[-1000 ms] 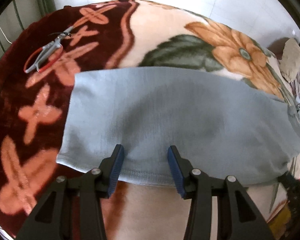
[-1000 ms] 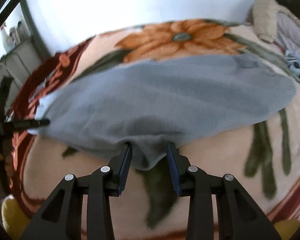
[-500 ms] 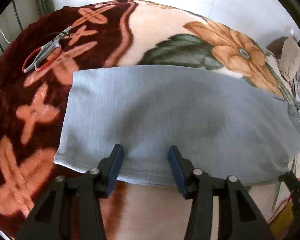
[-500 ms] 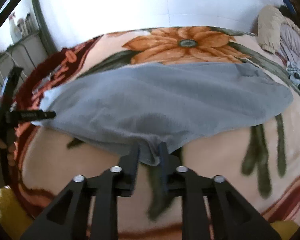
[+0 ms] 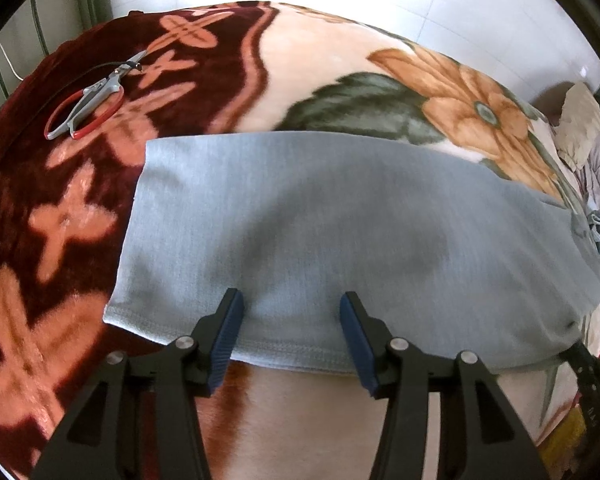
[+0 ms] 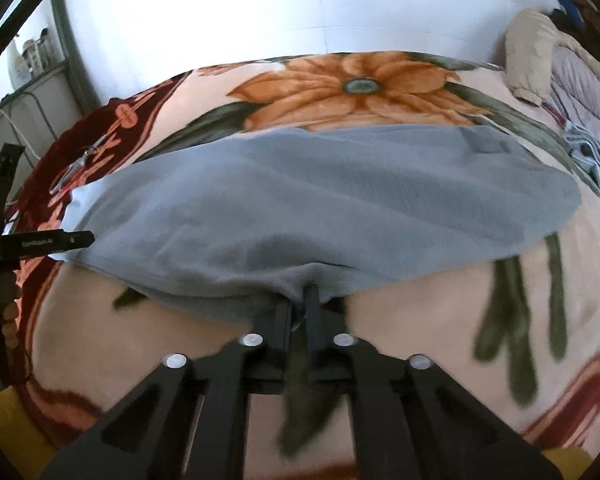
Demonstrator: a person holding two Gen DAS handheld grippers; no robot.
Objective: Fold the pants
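Right wrist view: right gripper (image 6: 298, 306), its jaws just closed, pinches the near edge of the pants (image 6: 320, 196) flat on the bed (image 6: 440, 308). Left gripper (image 5: 291, 330) spread over the hem; it should clamp fully before lifting evenly.

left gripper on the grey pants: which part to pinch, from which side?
Take the stitched near hem of the pants, coming from the near side, down and forward. That edge lies flat on the blanket, bare blanket before it, and already runs between the open fingers of the left gripper. The right gripper has just closed on the same near edge further along.
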